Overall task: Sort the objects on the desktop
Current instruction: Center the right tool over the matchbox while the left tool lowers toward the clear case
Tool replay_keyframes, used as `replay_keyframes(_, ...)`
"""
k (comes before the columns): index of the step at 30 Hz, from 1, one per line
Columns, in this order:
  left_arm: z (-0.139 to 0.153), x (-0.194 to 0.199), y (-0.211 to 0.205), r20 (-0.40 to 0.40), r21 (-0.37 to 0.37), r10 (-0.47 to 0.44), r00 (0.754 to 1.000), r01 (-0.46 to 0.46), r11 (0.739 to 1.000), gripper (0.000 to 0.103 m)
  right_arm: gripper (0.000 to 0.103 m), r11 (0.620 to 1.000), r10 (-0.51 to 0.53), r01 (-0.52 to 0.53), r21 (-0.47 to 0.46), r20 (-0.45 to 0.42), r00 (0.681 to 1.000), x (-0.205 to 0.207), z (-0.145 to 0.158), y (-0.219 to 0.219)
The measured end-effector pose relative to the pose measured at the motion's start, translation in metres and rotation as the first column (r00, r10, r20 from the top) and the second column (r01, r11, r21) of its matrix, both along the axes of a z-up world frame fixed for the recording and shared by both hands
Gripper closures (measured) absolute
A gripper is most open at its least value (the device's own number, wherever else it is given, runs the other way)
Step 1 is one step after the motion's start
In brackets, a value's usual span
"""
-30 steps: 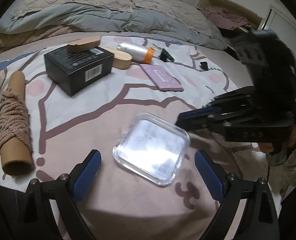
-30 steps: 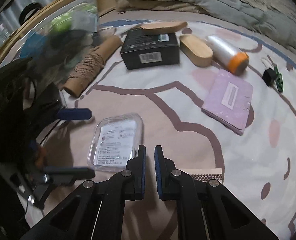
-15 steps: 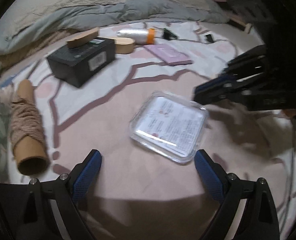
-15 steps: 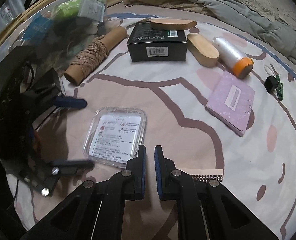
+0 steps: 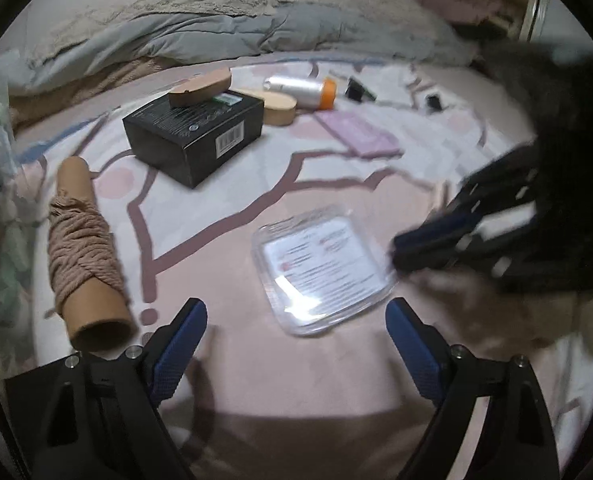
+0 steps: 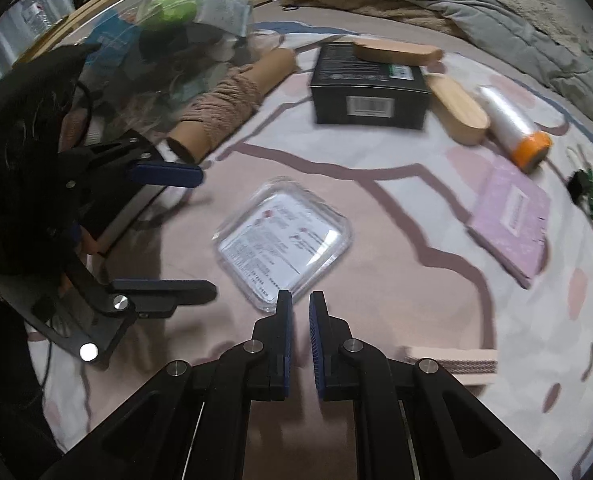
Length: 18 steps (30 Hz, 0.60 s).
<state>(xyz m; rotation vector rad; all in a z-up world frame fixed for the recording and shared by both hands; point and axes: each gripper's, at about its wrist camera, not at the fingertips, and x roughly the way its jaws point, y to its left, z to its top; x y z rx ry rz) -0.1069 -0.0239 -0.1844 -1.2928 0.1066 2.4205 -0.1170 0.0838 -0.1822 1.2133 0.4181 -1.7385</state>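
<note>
A flat clear plastic box [image 5: 322,270] with a printed label lies on the patterned bedsheet. My left gripper [image 5: 296,312] hovers just short of its near edge with the jaws wide and closing; the pads touch nothing. From the right, my right gripper [image 5: 400,248] comes in shut and empty, its tip close to the box's right side. In the right wrist view the right gripper [image 6: 300,298] sits at the near corner of the clear box [image 6: 284,240], and the left gripper [image 6: 184,232] stands to the box's left.
Farther back lie a black carton [image 5: 194,138] with a wooden piece [image 5: 200,88] on top, a second wooden piece [image 5: 278,110], an orange-capped roll [image 5: 302,88], a purple notebook [image 5: 356,136] and a twine-wrapped tube [image 5: 82,252]. A clear bin [image 6: 156,20] stands at the left.
Both grippers have shifted and rolled a little around the clear box. The right gripper's tips are now at the box's near corner. The box itself lies where it was.
</note>
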Motion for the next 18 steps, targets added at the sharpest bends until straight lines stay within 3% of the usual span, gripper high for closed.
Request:
replay_keyframes(7,0.002,-0.007,-0.003,0.02,0.042,0.045,0.999,-0.046,0.998,0.011,0.092,1.0,0.022,-0.022,-0.021,0.038,0.999,0.003,0.001,-0.005)
replay_keyframes(13,-0.001,-0.013,-0.001,0.041,0.08,0.057,0.998,-0.06,0.995,0.008,0.092,0.998,-0.04,0.043,-0.055,0.062,0.997,-0.006,0.015,0.041)
replay_keyframes(18,-0.006,-0.018,0.008,0.051,0.063,0.063,0.997,-0.067,0.996,0.007,0.092,0.999,-0.013,0.018,-0.04,0.122,0.992,0.007,0.007,0.062)
